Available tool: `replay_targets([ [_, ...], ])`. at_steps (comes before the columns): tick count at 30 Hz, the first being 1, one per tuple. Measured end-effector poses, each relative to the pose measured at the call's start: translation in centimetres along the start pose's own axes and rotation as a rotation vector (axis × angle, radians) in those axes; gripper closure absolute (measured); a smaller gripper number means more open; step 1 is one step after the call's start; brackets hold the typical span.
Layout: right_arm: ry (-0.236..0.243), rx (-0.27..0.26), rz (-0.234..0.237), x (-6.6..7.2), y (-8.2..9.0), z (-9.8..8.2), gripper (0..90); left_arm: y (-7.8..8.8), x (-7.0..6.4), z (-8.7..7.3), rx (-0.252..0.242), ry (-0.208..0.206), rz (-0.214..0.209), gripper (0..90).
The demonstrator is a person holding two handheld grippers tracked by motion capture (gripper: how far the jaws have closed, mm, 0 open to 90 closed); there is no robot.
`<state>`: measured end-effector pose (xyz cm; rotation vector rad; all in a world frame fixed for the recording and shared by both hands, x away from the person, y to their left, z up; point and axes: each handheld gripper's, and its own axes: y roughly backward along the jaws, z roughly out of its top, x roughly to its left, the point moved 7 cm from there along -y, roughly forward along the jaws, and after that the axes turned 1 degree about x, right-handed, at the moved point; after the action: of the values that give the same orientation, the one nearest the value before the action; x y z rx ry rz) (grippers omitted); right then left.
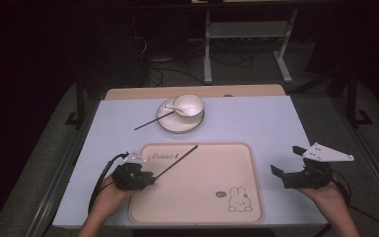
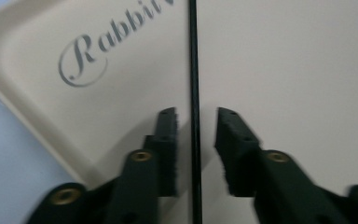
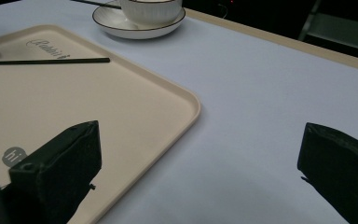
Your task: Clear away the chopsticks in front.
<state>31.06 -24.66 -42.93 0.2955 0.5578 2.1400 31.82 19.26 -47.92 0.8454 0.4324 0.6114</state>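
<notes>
Left gripper (image 2: 196, 119): jaws parted, a black chopstick (image 2: 194, 70) running between the pads with a sliver of space on either side, lying on the beige tray (image 1: 237, 163) near the tray's left rim. Right gripper (image 3: 200, 163): jaws wide apart, nothing between them, just right of the tray. Beyond the tray: plate (image 1: 170, 126), bowl (image 1: 188, 104), second chopstick (image 1: 150, 122).

I see a thin black chopstick (image 1: 176, 159) lying flat on my beige tray (image 1: 237, 163), tip toward one o'clock.
</notes>
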Motion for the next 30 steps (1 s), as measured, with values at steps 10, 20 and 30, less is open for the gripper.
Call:
replay_targets([
  [10,0.007,0.009,0.007,0.4,-0.2,0.0,0.0,0.6,0.4,1.1,-0.032,-0.013,0.019,25.0],
  [20,0.013,0.013,0.009,0.5,-0.4,-0.1,0.0,1.3,2.2,3.6,-0.07,-0.021,0.032,13.4],
  [30,0.003,0.011,0.007,0.3,-0.4,-0.1,0.0,0.9,6.5,7.1,-0.061,-0.038,0.089,13.6],
])
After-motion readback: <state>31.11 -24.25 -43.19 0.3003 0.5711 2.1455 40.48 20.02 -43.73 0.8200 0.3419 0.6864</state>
